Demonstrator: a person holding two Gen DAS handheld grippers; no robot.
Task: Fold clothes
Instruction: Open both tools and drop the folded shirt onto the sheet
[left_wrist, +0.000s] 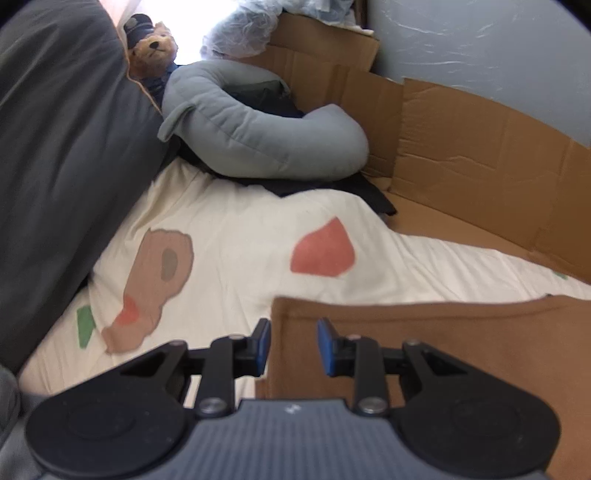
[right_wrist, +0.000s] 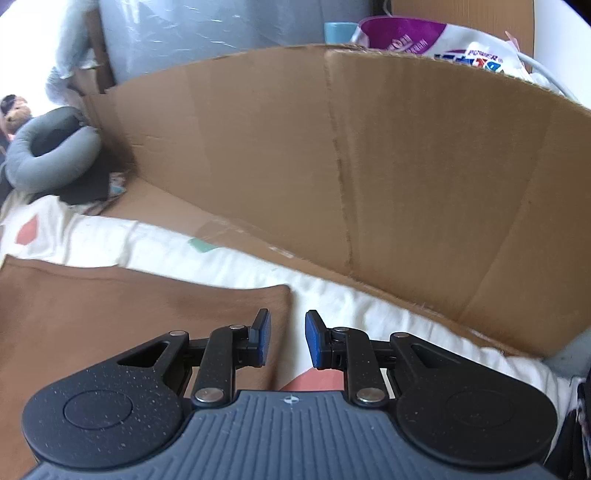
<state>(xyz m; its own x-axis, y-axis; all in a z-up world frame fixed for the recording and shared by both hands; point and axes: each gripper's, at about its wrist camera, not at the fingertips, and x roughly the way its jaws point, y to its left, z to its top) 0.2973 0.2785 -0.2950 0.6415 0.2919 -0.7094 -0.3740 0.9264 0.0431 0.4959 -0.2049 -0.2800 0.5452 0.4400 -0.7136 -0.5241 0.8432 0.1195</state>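
The left gripper (left_wrist: 293, 345) has its jaws apart and empty over the brown garment's (left_wrist: 424, 350) ten-o'clock corner; the right gripper (right_wrist: 288, 341), likewise parted and empty, is over its two-o'clock corner. A fold looks just laid on the bedsheet (left_wrist: 240, 229); next, regrasp an edge.

Blown-out window glare, motion blur, fisheye edges

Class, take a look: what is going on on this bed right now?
A person with a gripper in each hand is folding a flat brown cloth garment on a cream patterned bedsheet. The left gripper and right gripper both hover at its edges, jaws apart and holding nothing. Brown cardboard walls stand behind.
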